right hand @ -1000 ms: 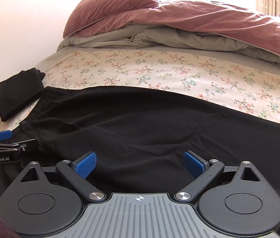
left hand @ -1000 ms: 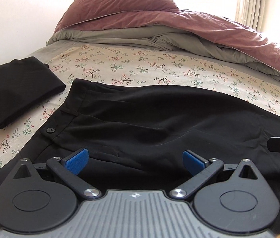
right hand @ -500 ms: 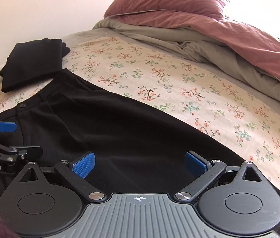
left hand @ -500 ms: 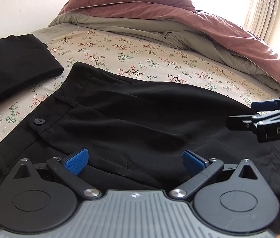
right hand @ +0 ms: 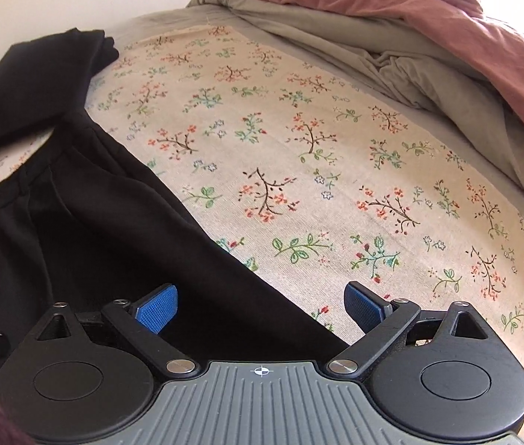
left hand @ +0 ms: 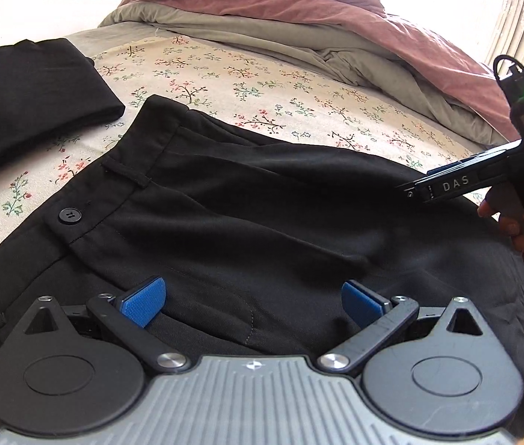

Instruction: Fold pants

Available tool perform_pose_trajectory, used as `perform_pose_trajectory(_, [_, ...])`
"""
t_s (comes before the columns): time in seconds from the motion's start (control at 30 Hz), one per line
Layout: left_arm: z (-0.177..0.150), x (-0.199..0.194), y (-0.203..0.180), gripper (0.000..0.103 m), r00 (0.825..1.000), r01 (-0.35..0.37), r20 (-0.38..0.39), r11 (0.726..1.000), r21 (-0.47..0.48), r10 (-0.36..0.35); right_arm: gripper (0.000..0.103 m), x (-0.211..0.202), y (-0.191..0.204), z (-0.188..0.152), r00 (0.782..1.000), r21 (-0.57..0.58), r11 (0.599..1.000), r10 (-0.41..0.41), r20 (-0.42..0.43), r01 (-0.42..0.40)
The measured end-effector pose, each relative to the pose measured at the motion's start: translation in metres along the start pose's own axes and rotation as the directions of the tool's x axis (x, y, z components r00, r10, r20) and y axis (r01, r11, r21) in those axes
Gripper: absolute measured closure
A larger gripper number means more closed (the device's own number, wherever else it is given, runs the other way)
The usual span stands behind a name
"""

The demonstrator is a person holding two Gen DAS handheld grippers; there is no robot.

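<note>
I have both claws spread and empty: my left gripper point(left hand: 254, 298) hovers over the pants point(left hand: 247, 215) near the waistband, button point(left hand: 69, 215) at ten o'clock. My right gripper point(right hand: 261, 306) straddles their far edge on the floral sheet point(right hand: 336, 170), probably lining up a pinch for the fold.

A home bedroom: a bed with floral sheet point(right hand: 299, 170), rumpled mauve duvet point(left hand: 299, 11) and curtain point(left hand: 518, 7).

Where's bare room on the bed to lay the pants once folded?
Widest bare floral sheet lies between the spread pants edge and the bunched grey and mauve duvet. Only a thin strip separates the waistband from the folded black garment. Crowded on that side.
</note>
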State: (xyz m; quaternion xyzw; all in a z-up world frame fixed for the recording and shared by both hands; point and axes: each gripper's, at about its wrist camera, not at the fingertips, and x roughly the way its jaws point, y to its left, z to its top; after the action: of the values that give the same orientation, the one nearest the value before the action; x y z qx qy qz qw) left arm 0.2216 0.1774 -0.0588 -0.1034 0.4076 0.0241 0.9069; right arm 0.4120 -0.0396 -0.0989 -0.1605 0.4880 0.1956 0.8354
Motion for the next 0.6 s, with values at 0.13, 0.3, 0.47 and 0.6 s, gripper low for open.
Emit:
perform_pose_trajectory(0.13, [0.001, -0.002, 0.001, 0.000, 1.000, 0.013, -0.002, 1.000, -0.018, -0.013, 0.009, 0.018, -0.017, 0.001, 0.997, 0.079, 0.996, 0.050, -0.057, -0.045])
perform_pose_trajectory(0.3, [0.003, -0.003, 0.003, 0.000, 0.999, 0.039, -0.011, 0.998, -0.050, -0.039, 0.030, 0.015, -0.017, 0.002, 0.996, 0.099, 0.993, 0.074, -0.059, -0.068])
perform_pose_trajectory(0.47, [0.003, -0.003, 0.004, 0.000, 0.998, 0.054, -0.022, 0.997, -0.059, -0.056, 0.093, 0.000, 0.004, 0.004, 0.997, 0.036, 0.998, 0.051, -0.055, -0.049])
perform_pose_trajectory(0.6, [0.002, -0.006, 0.008, 0.000, 0.999, 0.048, -0.023, 0.996, -0.072, -0.050, 0.101, -0.024, 0.032, 0.002, 0.999, -0.041, 0.998, -0.039, -0.003, 0.039])
